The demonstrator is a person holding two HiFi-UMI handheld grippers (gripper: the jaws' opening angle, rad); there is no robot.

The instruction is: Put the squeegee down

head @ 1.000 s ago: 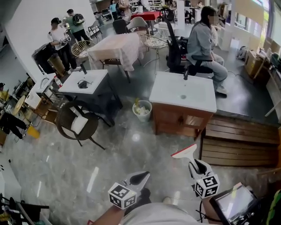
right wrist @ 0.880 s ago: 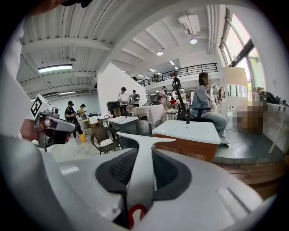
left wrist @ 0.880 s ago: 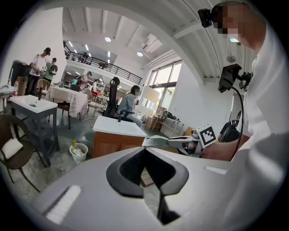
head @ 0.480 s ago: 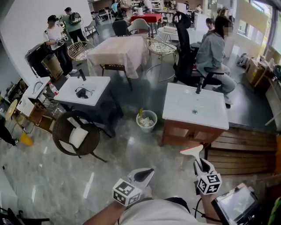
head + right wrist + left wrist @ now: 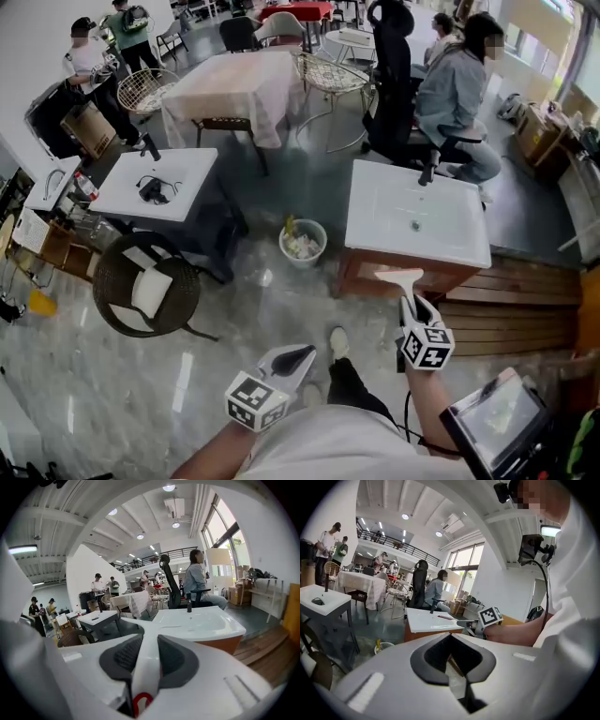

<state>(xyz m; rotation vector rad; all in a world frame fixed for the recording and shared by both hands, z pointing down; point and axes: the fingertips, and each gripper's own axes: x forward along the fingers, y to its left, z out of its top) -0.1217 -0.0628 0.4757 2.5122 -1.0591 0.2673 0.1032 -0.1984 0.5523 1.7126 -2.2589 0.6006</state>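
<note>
Squeegee [image 5: 145,665] shows red end only from right gripper [image 5: 146,641].

Bin [image 5: 303,242] between left basin [image 5: 192,167] and right basin [image 5: 384,214] — squeegee [image 5: 400,277] before the latter.

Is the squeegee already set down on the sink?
No, the right hand-held gripper is shut on the squeegee, clamping its handle between the jaws.

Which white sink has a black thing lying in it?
The left sink, beside the round wicker chair. The sink nearest the squeegee is bare.
</note>
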